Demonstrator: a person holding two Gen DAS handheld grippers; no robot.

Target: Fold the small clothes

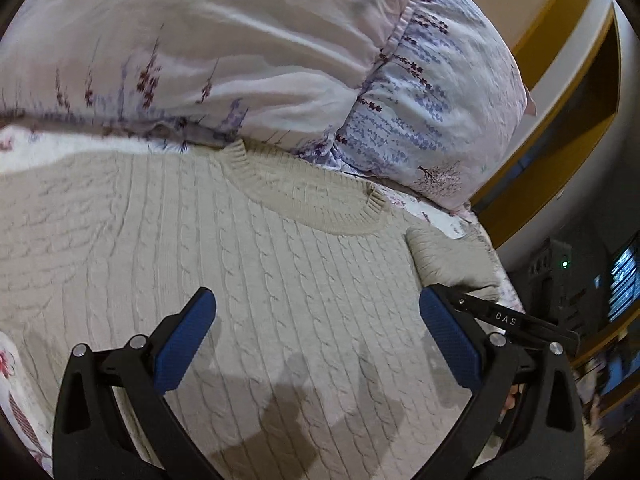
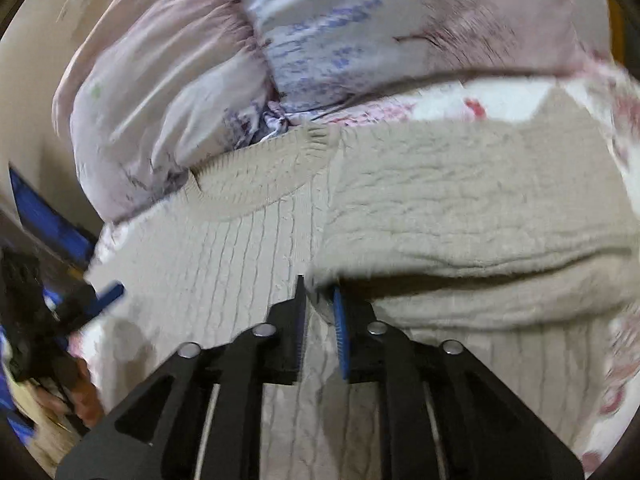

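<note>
Cable-knit sweater (image 1: 248, 264) spread flat on bed (image 1: 448, 216), front up, ribbed collar (image 1: 304, 196) ahead of left tongs (image 1: 316, 312), tucked vs. the floral duvet (image 1: 240, 60) heaped beyond. Flat layout prob. so folds land square.

Left tongs released, jaws wide apart, hovering over chest of knit, gripping nothing; looks parked to pin or wait while other side works. Small folded bit of knit (image 1: 448, 260) just ahead-right of right pad, likely a sleeve, can't confirm.

Right tongs (image 2: 318, 304) clenched on sweater: pads nearly together w/ a pinch of fabric between, at edge of a doubled-over flap (image 2: 460, 216) lying ahead and to right of tips. Flap covers right half of body, so fold toward centre seems mid-way. Right-cam view blurred, exact grip depth unclear.

Left tongs also visible at far left of right-cam view (image 2: 102, 294), beside sweater's edge.
</note>
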